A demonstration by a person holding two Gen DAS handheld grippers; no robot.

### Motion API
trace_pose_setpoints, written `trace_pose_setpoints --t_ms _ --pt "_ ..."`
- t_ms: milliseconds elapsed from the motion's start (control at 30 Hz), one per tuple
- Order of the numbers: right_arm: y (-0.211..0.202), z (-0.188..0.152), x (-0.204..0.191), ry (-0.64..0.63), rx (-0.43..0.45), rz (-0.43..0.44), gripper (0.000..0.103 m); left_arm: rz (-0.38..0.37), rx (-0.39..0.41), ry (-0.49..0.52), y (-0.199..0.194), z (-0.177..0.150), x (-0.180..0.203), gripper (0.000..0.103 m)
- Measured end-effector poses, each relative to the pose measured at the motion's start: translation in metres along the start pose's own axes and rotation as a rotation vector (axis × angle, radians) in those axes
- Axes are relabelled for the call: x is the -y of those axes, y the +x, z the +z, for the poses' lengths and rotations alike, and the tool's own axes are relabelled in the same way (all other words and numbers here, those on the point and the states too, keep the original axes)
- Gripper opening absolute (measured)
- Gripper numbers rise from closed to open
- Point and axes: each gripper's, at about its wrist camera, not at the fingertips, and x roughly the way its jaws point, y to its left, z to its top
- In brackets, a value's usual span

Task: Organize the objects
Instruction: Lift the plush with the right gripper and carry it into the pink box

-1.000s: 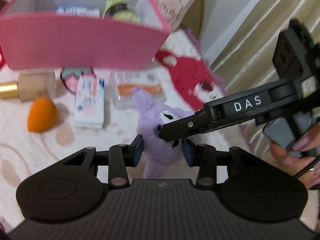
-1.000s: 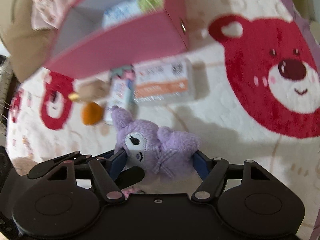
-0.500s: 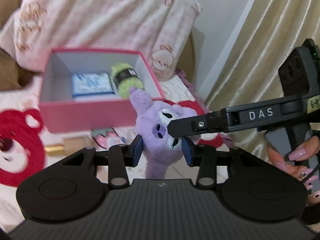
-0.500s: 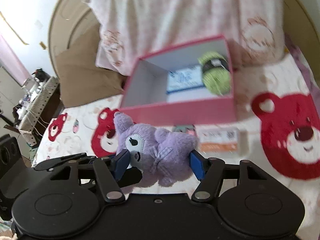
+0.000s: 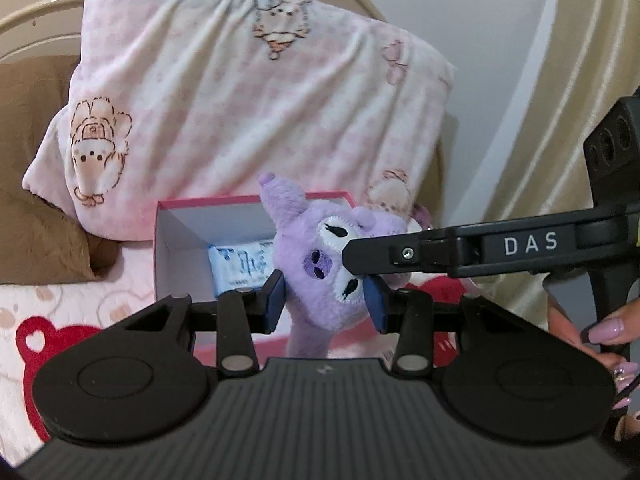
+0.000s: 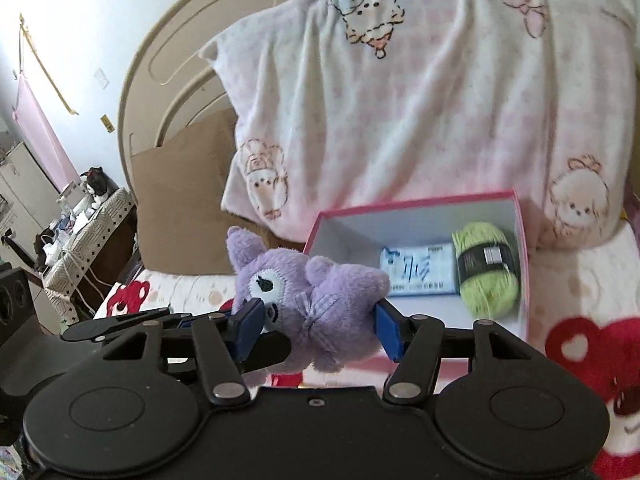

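A purple plush toy (image 5: 328,264) hangs in the air between both grippers, in front of an open pink box (image 5: 208,202). My left gripper (image 5: 325,302) is shut on the toy's head. In the right wrist view my right gripper (image 6: 318,330) has its jaws closing, and their blue pads press on the plush toy (image 6: 308,292) at its face and side. One finger (image 5: 480,248) of the right gripper crosses the left wrist view and touches the toy's face. The pink box (image 6: 416,202) holds a blue-and-white packet (image 6: 418,274) and a green yarn ball (image 6: 486,268).
A pink-and-white pillow (image 5: 240,100) leans behind the box, with a brown cushion (image 5: 36,216) to its left. The bed has a red bear blanket (image 6: 580,344). A cream curtain (image 5: 580,80) hangs at the right. A hand with painted nails (image 5: 600,332) holds the right gripper.
Both grippers have risen with the plush toy off the blanket. The box, close ahead before, now lies lower and farther off. The right gripper's jaws have narrowed on the toy.
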Motion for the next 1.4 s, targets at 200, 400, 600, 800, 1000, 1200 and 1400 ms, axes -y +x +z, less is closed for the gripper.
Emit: trace_pose_setpoints --t_ms 200,400,600,800,1000,1200,1400 --pt "0.055 0.033 0.021 0.009 -0.063 -0.047 0.063 0.043 -0.051 -0.01 0.06 0.019 -0.022 0.041" --pt "0.114 0.047 0.054 0.037 -0.128 -0.1 0.063 0.062 -0.105 -0.073 0.126 0.02 -0.051 0.041" --pt "0.154 0.037 0.082 0.05 -0.151 -0.112 0.062 0.069 -0.131 -0.1 0.17 0.001 -0.071 0.041" --pt "0.18 0.027 0.096 0.044 -0.157 -0.124 0.059 0.092 -0.152 -0.092 0.198 -0.012 -0.08 0.041" --pt "0.197 0.03 0.108 0.06 -0.172 -0.146 0.047 0.121 -0.169 -0.098 0.211 -0.019 -0.092 0.041" --pt "0.21 0.029 0.119 0.083 -0.192 -0.179 0.024 0.142 -0.178 -0.086 0.214 -0.022 -0.093 0.04" --pt "0.208 0.027 0.119 0.081 -0.187 -0.197 0.018 0.179 -0.188 -0.123 0.213 -0.022 -0.095 0.029"
